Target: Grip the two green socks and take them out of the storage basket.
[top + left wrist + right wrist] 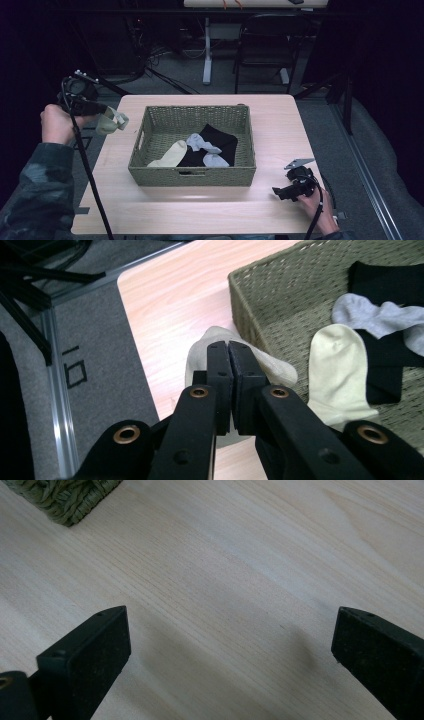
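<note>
The left hand-held gripper (107, 116) is hanging in the air at about 9 o'clock from the basket (145, 132), just outside its left wall. Its jaws are pinched tight on a cream sock (111, 123), and the sock is dangling over the left edge of the table (280, 130). In the left gripper view, the cream sock (272, 369) is poking out from behind the closed jaws, just beside the woven wall of the basket (260, 295).

The basket is sitting in the middle of the table. Inside it, a second cream sock (170, 156) is lying at about 7 o'clock. A black sock (222, 140) is spreading out at about 3 o'clock. Two grey socks (202, 144) are lying on top of the black one, near the middle of the basket.

The right hand-held gripper (278, 192) is resting low at about 4 o'clock from the basket, near the front right corner of the table. Its jaws are standing wide apart with nothing between them. In the right gripper view, a corner of the basket (65, 500) is peeking in at 11 o'clock above the bare table (225, 580).
</note>
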`<state>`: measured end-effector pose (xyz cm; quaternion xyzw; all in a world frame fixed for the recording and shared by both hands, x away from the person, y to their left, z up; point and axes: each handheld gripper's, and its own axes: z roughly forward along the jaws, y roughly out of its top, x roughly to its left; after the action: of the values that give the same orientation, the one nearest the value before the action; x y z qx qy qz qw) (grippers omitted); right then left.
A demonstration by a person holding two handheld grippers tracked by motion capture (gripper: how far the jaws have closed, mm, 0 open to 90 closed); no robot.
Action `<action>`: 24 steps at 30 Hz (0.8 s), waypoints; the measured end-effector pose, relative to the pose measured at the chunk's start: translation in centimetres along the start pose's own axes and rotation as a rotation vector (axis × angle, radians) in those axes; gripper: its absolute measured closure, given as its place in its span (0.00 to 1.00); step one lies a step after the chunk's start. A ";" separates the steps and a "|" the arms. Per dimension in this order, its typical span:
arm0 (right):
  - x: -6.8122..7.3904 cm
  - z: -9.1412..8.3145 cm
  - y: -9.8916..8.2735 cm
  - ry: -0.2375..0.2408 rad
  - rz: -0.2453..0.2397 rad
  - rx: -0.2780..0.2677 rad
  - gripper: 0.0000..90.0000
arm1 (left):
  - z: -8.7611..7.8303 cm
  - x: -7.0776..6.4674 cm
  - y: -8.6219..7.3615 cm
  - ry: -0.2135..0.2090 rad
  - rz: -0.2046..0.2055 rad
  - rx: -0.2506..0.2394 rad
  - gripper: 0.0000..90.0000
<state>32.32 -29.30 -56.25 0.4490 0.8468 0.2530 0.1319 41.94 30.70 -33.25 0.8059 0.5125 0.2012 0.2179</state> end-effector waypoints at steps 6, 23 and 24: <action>0.1 0.0 0.0 -0.001 0.001 0.002 0.02 | 1.8 0.8 -1.7 -0.017 -0.035 0.024 0.98; 0.1 0.1 0.0 0.007 -0.009 0.014 0.02 | 9.5 2.1 -6.2 -0.085 -0.131 0.117 0.98; 0.1 0.1 0.0 0.007 -0.009 0.015 0.02 | 10.0 2.1 -6.5 -0.097 -0.141 0.120 0.98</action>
<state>32.36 -29.21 -56.34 0.4451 0.8512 0.2478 0.1266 43.49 33.65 -44.92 0.7883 0.5679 0.1151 0.2071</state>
